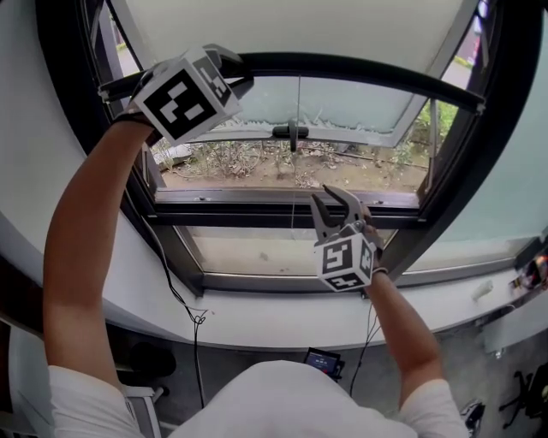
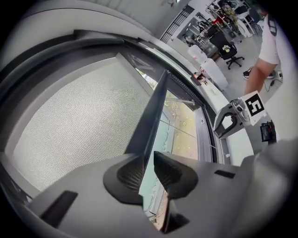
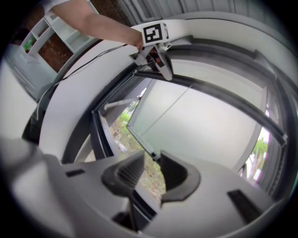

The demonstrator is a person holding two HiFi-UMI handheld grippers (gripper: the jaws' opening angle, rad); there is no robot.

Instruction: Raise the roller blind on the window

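Roller blind (image 1: 282, 26): pale mesh fabric, covering only the top part of the window. Its dark bottom bar (image 1: 360, 68) runs across the opening, w/ clear glass and scrubby ground outside showing below the bar.

Left hand-held gripper (image 2: 146, 160) is at the bar's left end, arm stretched up, pointing along the bar. Jaws are partway open. The bar's end lies btwn them, against one pad, w/ a sliver of daylight btwn the bar and the other pad, so it is not clamped.

A thin cord (image 1: 298, 98) hangs from the bar's middle, past the window handle (image 1: 291, 131) just below the bar.

Right hand-held gripper (image 3: 152, 160) is well below the bar, under its middle, jaws aimed toward the window. Jaws stand apart approx. as far as the left's, w/ nothing pinched; only glass, frame and ground show through the gap. In the head view the cord runs just left of its fingertips. Whether it touches them can't be told.

The dark window frame (image 1: 231, 212) crosses below the bar, and the white sill (image 1: 257, 321) lies further below it, under the right hand-held gripper.
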